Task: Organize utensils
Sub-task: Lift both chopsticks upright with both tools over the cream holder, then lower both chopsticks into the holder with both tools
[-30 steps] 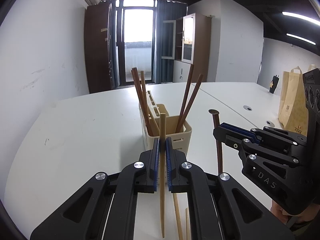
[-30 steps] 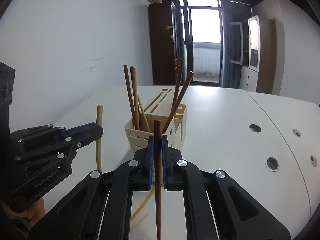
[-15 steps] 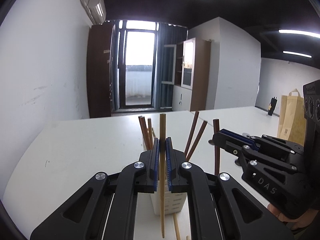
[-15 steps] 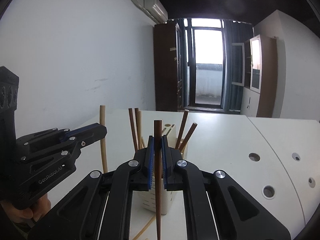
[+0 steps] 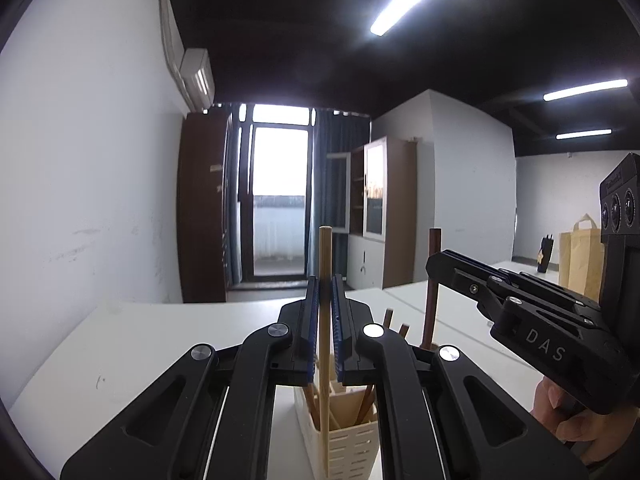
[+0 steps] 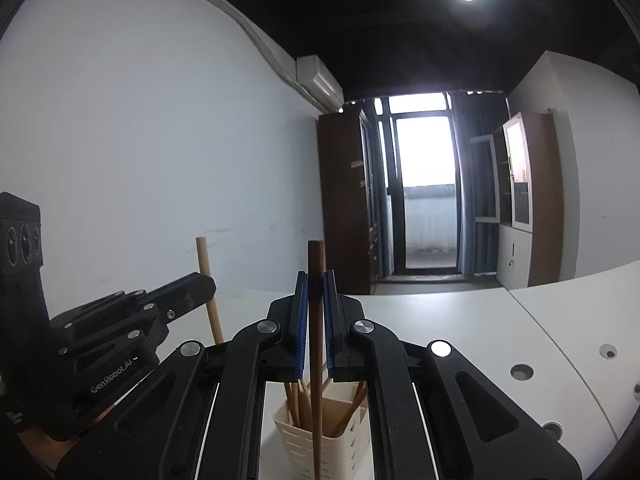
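My left gripper (image 5: 325, 292) is shut on a light wooden chopstick (image 5: 325, 260) and holds it upright above the cream utensil holder (image 5: 344, 440). My right gripper (image 6: 315, 284) is shut on a dark brown chopstick (image 6: 315, 256), also upright above the cream utensil holder (image 6: 320, 436). Several chopsticks stand in the holder. In the left wrist view the right gripper (image 5: 434, 262) shows at right with the dark chopstick (image 5: 433, 280). In the right wrist view the left gripper (image 6: 208, 286) shows at left with the light chopstick (image 6: 206, 260).
The holder stands on a white table (image 5: 140, 340). A brown paper bag (image 5: 580, 256) stands at the far right. The table has round cable holes (image 6: 521, 372) on its right side. A white wall (image 6: 140, 160) lies to the left.
Both grippers have risen with their chopsticks and come over the holder, which now sits low in both views below the fingers.
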{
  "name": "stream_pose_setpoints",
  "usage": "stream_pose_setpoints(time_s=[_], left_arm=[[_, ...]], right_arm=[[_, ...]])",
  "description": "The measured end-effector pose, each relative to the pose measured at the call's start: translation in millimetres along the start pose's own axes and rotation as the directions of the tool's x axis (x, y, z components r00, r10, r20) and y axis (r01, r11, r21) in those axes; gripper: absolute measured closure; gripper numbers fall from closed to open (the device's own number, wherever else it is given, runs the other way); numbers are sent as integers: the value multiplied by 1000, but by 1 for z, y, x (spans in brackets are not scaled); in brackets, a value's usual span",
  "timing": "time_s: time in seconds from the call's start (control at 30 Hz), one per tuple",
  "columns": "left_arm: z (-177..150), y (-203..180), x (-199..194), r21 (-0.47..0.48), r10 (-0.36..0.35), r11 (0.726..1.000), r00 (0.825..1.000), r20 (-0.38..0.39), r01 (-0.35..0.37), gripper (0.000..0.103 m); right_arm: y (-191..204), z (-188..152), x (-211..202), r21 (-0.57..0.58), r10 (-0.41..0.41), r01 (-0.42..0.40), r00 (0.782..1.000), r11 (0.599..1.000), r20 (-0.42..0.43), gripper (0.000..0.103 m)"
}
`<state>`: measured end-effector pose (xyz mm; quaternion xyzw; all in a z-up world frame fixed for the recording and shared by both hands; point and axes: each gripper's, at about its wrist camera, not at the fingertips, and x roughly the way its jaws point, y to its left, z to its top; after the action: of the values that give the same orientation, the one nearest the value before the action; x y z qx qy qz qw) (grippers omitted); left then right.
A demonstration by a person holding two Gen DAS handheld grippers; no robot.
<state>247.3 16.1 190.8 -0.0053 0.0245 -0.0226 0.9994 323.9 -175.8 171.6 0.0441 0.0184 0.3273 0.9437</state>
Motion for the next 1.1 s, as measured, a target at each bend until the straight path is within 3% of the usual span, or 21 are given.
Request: stream_pose_setpoints(time_s=[0.1,0.27,0.53,0.77,1.1], left_arm=[[4,-2,-10,-3,3,1000,997,73,-3,97],[8,-5,-26,-8,18,1000,976,215,-17,97],[6,-10,-23,-13,12,1000,957,288,-8,97],[-5,-11,6,-7,21,1000,971,239,-19,97],[-28,2,52,-18,21,1000,999,44,-20,97]], right_arm=[[0,5,-9,9,16,-17,997,1000,77,95],[-3,13,-26,14,-1,-2,978,1000,207,95],[-15,15,-25,50,5,-20,958,999,285,95],[-15,4,-18,39,7,-20,949,999,316,95],[-30,-13,23,51,9,-18,986,999,169,95]])
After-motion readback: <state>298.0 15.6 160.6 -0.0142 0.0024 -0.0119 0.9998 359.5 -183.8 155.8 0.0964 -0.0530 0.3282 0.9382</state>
